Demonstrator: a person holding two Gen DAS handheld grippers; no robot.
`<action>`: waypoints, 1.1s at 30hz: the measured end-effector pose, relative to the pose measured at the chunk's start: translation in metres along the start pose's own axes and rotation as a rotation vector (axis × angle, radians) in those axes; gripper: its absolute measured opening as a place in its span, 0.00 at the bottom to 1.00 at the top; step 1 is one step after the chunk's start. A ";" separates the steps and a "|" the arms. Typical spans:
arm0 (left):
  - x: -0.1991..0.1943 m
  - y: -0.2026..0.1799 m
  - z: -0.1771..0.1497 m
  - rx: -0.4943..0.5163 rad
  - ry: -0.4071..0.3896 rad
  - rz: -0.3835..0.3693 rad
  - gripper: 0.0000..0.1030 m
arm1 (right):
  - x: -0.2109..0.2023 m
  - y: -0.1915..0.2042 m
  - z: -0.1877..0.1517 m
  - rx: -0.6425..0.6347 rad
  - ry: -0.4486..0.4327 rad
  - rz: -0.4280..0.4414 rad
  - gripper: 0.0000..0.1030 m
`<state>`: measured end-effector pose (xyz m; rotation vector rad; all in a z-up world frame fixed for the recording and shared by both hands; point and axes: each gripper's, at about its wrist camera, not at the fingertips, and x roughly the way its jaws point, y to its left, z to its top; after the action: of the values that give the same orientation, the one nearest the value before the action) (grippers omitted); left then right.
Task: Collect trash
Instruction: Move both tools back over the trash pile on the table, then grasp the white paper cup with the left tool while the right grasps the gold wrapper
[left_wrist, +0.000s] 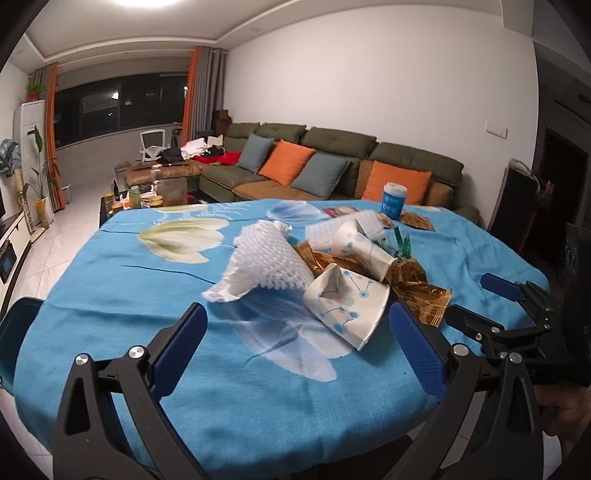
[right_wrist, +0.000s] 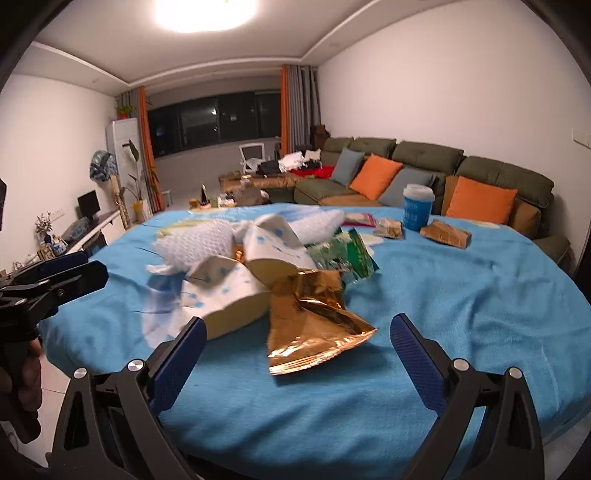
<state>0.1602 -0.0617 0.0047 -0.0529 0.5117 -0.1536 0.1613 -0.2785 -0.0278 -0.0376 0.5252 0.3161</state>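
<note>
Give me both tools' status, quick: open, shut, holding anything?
Left tool: open, empty, a crushed paper cup just ahead.
Right tool: open, empty, a gold foil wrapper ahead.

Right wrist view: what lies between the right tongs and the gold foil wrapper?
Only bare blue tablecloth. In the right wrist view the open right tongs sit just short of the gold foil wrapper, touching nothing.
</note>
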 end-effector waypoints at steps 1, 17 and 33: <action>0.006 -0.003 0.000 0.006 0.008 -0.012 0.95 | 0.004 0.000 0.001 0.002 0.010 0.002 0.93; 0.089 -0.025 0.010 0.013 0.153 -0.118 0.95 | 0.056 -0.026 0.008 0.039 0.167 0.032 0.90; 0.135 -0.059 0.016 0.324 0.216 -0.161 0.94 | 0.063 -0.035 0.002 0.091 0.208 0.052 0.78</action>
<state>0.2762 -0.1416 -0.0414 0.2423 0.6928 -0.4011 0.2247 -0.2937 -0.0587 0.0321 0.7469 0.3408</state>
